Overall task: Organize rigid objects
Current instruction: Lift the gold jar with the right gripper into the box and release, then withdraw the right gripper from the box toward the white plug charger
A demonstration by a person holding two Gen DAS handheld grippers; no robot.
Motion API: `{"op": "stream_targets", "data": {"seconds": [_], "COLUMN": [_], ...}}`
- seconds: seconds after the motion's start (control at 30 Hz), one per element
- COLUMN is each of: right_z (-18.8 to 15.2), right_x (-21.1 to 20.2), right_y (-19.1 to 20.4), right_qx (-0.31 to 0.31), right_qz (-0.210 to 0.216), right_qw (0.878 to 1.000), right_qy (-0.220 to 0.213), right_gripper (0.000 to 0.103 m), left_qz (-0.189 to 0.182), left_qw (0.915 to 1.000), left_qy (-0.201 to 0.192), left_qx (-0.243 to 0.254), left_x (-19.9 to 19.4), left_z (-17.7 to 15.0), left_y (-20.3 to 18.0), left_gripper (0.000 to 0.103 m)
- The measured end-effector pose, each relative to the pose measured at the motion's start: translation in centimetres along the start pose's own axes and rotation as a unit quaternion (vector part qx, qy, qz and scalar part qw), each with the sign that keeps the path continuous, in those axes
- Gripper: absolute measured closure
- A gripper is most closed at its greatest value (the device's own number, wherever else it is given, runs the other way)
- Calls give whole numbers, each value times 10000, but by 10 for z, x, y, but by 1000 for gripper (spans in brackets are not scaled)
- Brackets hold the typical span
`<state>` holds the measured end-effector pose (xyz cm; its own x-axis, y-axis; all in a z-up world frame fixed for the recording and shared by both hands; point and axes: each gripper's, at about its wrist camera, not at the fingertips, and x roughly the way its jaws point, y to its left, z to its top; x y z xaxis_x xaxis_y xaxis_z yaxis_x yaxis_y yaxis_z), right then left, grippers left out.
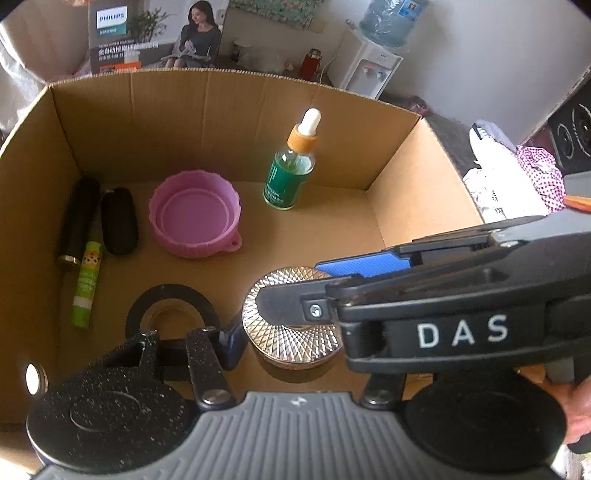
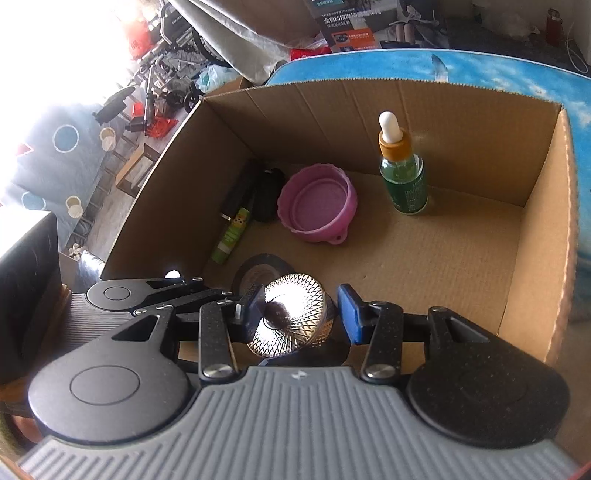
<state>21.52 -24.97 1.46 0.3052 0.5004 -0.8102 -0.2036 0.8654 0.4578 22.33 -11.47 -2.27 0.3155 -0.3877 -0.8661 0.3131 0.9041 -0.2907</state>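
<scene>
both claws clamp one faceted metallic jar inside the cardboard box, left claw and right claw.

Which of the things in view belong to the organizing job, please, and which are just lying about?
Job: cardboard box, patterned metal jar, dropper bottle, pink bowl, glue stick, tape roll, black tube, black case.
Lying about: water dispenser, Philips carton, red flask, clothes.
</scene>
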Motion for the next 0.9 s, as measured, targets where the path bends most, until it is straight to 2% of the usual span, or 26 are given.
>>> {"op": "stream_targets", "data": {"seconds": [0.1,0.2,0.27,0.47,0.6,0.7,0.8,0.9], "right_z": [0,-1,-2,-16,-43,-74,-106,-133], "right_x": [3,3,-1,-38,-84,-118,-135,-134], "right_y": [-3,-5,-5,4,15,23,28,31], "right_qx": [3,18,-14,-27,-11,-25,101,325], "right_qz": [-33,-60,-74,110,342,482,720,951], "right_qw": [10000,10000,9999,9961,9868,9766,9681,9638], "right_qy": [42,-12,-126,-873,-1584,-2098,-2400,-2468], "right_gripper": [58,58,58,58,57,55,53,53], "left_qz": [-34,-48,-16,60,75,124,173,244], "left_qw": [9999,9999,9997,9953,9865,9812,9796,9819], "left_qy": [43,-109,-241,-912,-1487,-1749,-1828,-1726], "left_qx": [-99,-64,-14,305,679,807,819,739], "left_x": [3,-2,-9,-54,-101,-127,-140,-136], "left_z": [-1,-2,-3,-18,-47,-72,-99,-125], "left_y": [1,-1,-3,-17,-24,-21,-13,-3], "left_gripper": [44,44,40,30,20,14,12,12]}}
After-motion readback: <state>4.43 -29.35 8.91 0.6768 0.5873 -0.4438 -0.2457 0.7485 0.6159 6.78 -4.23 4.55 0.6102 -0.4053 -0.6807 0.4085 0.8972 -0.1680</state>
